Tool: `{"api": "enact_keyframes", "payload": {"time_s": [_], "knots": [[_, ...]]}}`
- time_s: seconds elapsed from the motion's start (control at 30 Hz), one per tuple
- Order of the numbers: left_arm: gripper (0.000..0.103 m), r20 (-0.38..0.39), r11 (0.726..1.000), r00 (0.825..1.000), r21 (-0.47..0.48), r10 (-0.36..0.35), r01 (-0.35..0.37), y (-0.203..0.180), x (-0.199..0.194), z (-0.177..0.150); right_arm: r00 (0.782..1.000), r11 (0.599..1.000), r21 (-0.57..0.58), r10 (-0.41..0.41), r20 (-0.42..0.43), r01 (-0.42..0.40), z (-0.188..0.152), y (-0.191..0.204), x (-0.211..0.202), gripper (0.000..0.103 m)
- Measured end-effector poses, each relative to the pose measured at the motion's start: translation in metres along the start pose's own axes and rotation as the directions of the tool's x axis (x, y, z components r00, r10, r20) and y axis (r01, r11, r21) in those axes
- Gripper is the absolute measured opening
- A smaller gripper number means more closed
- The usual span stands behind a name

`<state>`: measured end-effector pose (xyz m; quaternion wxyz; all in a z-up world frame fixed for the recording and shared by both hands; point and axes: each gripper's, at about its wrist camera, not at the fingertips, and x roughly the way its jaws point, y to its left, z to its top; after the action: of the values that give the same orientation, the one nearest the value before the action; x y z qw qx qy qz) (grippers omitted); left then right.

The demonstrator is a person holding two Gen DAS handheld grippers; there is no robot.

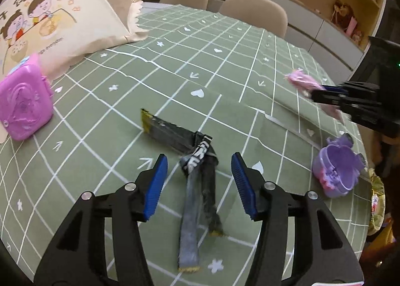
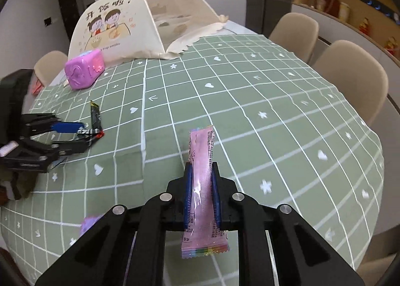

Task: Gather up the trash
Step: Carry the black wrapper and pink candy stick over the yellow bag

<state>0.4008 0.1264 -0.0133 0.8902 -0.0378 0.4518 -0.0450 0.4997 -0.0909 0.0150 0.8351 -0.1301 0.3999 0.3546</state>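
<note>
Black crumpled wrappers (image 1: 190,163) lie on the green checked tablecloth (image 1: 225,60), between the blue pads of my open left gripper (image 1: 198,161), which hovers just over them. They also show in the right wrist view (image 2: 95,123), by the left gripper (image 2: 72,133). My right gripper (image 2: 202,168) is shut on a pink wrapper (image 2: 201,186) and holds it above the table. In the left wrist view the right gripper (image 1: 317,93) shows at the right with the pink wrapper (image 1: 300,80).
A pink square box (image 1: 23,103) sits at the left beside a cream food cover (image 1: 57,15). A purple toy cup (image 1: 337,171) lies on its side at the right table edge. Beige chairs (image 1: 255,10) stand round the far side.
</note>
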Motion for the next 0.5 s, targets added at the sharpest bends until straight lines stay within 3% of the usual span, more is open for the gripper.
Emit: {"api": "enact_keyframes", "payload": {"time_s": [0.07,0.2,0.5], "knots": [[0.049,0.004,0.999,0.999,0.018,0.035,-0.035,-0.004,0.003,0.002,1.0,1.0,-0.001,-0.018,0.008,0.018,-0.007,0.002,-0.011,0.015],[0.02,0.002,0.998,0.998,0.006,0.056,-0.056,-0.009,0.0,-0.001,0.998,0.998,-0.004,-0.056,0.019,0.056,-0.027,0.007,-0.035,0.015],[0.02,0.102,0.998,0.995,0.063,0.002,-0.008,-0.06,-0.056,-0.024,0.994,0.995,0.039,-0.092,0.065,0.09,-0.073,0.017,-0.092,0.015]]}}
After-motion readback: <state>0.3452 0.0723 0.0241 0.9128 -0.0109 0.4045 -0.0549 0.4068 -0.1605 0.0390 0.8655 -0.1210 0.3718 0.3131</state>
